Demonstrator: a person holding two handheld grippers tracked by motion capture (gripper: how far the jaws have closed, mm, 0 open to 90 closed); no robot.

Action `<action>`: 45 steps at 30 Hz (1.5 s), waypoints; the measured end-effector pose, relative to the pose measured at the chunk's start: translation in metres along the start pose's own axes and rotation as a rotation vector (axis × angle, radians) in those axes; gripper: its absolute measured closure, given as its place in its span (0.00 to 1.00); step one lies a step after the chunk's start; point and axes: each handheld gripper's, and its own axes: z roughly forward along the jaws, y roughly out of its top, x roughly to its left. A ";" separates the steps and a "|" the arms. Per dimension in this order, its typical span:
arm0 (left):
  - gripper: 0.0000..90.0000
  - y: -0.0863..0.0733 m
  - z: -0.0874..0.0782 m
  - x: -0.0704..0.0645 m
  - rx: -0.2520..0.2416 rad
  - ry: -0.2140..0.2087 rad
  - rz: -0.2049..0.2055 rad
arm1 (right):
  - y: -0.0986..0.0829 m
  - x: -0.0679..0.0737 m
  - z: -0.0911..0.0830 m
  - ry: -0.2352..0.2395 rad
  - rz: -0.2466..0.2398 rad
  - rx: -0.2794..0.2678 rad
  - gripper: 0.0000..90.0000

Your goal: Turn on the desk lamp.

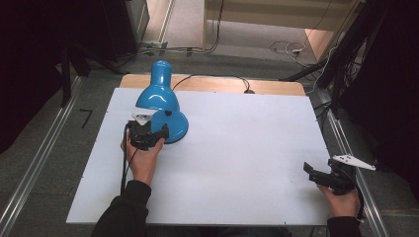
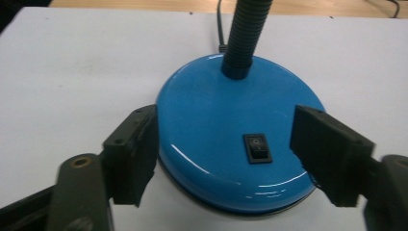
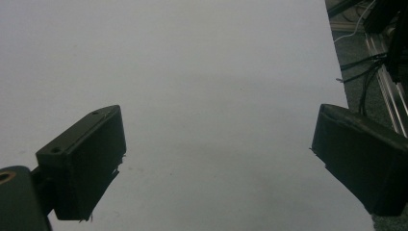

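High view: a blue lamp [image 1: 160, 101] stands on the white bench [image 1: 237, 163], its base between the spread jaws of the left gripper [image 1: 157, 136]. Left gripper view puts the base [image 2: 235, 130] between those jaws, the left jaw just beside its rim; a black switch [image 2: 257, 147] sits on top. Well apart, the right gripper [image 1: 310, 171] hangs near the bench edge, jaws spread over bare surface.

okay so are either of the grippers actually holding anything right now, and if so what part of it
Nothing is held. The left gripper is open, its jaws on either side of the blue lamp base by the switch, not clamped. The right gripper is open over the white table.
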 end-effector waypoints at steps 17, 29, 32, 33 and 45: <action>0.74 0.000 0.014 -0.005 -0.003 -0.037 0.031 | 0.000 0.000 0.001 0.008 0.002 0.004 0.04; 1.00 -0.003 0.020 -0.003 0.021 -0.104 0.021 | 0.000 0.000 0.001 0.008 0.003 0.008 0.04; 1.00 -0.003 0.021 -0.004 0.021 -0.103 0.017 | 0.000 0.000 0.001 0.008 0.006 0.008 0.04; 1.00 -0.003 0.021 -0.004 0.022 -0.105 0.017 | 0.000 0.000 0.002 0.007 0.004 0.008 0.04; 1.00 -0.004 0.021 -0.005 0.036 -0.117 0.023 | 0.000 0.000 0.002 0.007 0.005 0.010 0.04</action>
